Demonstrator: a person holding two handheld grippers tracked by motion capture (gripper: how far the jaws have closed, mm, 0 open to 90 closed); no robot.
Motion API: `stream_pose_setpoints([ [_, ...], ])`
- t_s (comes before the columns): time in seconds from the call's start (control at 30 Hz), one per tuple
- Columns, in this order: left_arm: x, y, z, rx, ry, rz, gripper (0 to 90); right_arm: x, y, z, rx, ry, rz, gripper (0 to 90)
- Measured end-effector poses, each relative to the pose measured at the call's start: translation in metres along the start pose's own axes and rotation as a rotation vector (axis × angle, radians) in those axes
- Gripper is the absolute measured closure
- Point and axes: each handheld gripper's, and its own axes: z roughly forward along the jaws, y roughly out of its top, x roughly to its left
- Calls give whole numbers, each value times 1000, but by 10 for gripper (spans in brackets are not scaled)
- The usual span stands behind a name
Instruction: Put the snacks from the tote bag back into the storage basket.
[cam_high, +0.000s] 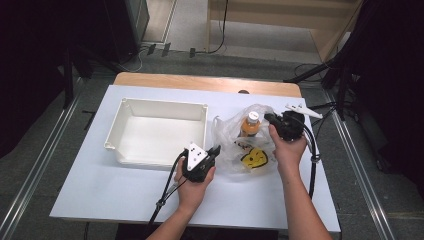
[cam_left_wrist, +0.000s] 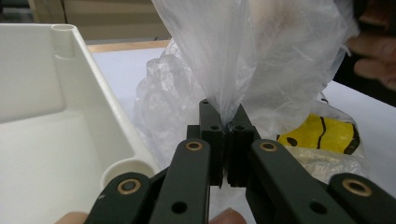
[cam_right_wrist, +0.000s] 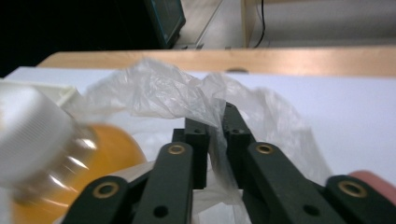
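The clear plastic bag (cam_high: 243, 145) lies on the table right of the white bin (cam_high: 156, 131), stretched between the left gripper (cam_high: 215, 151) and right gripper (cam_high: 268, 119), each clamped on an opposite edge, the orange bottle (cam_high: 250, 124) inside nearer the right one.

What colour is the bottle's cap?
White, on the orange bottle; the cap shows best in the right gripper view.

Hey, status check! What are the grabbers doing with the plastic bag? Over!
Left gripper and right gripper both pinch plastic bag. Bottle inside. Nothing blocking.
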Motion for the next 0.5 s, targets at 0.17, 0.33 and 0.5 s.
stream_pose_setpoints([
  [0.17,-5,-1,0,8,3,44,900,-6,-32,17,84,-7,-48,899],
  [0.33,-7,-1,1,21,-7,55,900,-13,-61,36,229,-57,-54,900],
  [0.5,-5,-1,1,17,-12,45,900,-16,-59,30,195,-55,-21,707],
])
